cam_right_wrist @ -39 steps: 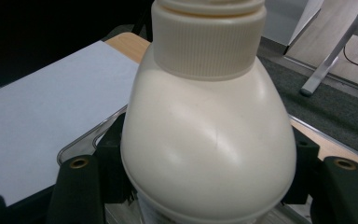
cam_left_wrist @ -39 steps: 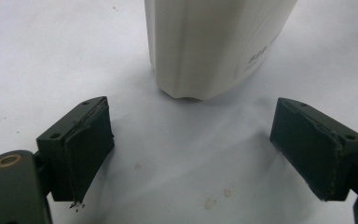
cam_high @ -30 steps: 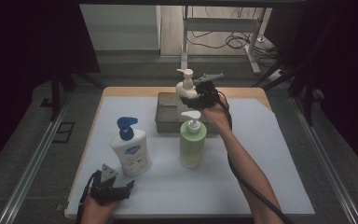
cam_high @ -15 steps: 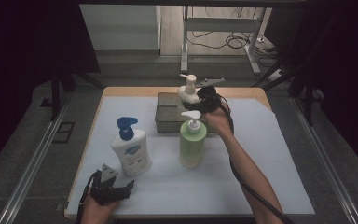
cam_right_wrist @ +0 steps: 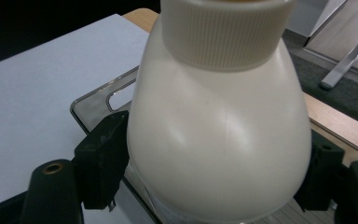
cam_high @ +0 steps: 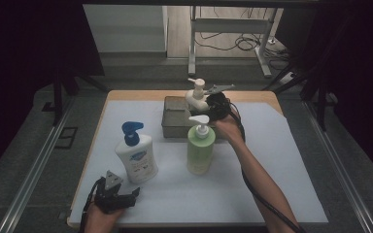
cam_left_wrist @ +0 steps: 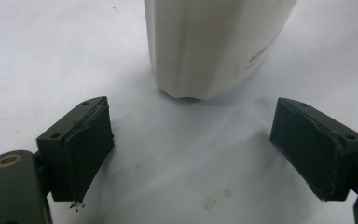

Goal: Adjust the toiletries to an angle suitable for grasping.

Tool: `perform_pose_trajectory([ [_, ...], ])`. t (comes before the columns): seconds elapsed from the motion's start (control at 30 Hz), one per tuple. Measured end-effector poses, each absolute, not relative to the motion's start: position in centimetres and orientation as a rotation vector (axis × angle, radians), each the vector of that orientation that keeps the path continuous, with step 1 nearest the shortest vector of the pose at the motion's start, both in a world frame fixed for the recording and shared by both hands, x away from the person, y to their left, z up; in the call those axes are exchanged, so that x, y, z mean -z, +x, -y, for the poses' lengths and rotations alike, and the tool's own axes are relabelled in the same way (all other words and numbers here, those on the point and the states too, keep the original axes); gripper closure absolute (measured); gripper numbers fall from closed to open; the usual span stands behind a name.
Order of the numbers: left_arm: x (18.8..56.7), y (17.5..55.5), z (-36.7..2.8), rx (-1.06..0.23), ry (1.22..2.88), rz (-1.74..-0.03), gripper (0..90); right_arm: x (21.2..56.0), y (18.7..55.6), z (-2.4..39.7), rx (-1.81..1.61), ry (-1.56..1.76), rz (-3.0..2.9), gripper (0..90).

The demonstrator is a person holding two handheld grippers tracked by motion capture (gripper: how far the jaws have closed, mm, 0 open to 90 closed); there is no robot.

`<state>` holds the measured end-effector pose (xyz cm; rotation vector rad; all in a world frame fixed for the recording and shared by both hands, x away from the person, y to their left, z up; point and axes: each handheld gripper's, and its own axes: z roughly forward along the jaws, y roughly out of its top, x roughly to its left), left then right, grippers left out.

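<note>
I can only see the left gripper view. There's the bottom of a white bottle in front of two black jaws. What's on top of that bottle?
Observer: A blue pump sits on top of the white bottle.
Operator: Are there more bottles?
Observer: Yes, a green bottle stands beside it.
Operator: What's the other gripper doing?
Observer: The right gripper has a cream bottle between its jaws, at a grey tray. The jaws have just been opening.
</note>
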<state>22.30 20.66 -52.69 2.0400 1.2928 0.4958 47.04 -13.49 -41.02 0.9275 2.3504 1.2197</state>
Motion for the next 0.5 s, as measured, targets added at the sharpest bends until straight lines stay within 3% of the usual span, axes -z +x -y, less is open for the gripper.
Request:
perform_pose_trajectory([
  [0.5, 52.7, 22.3, -20.7, -0.495, 2.040, -1.293, 12.6, 40.7, 46.0, 15.1, -1.216, 0.932, -2.362, 16.0],
])
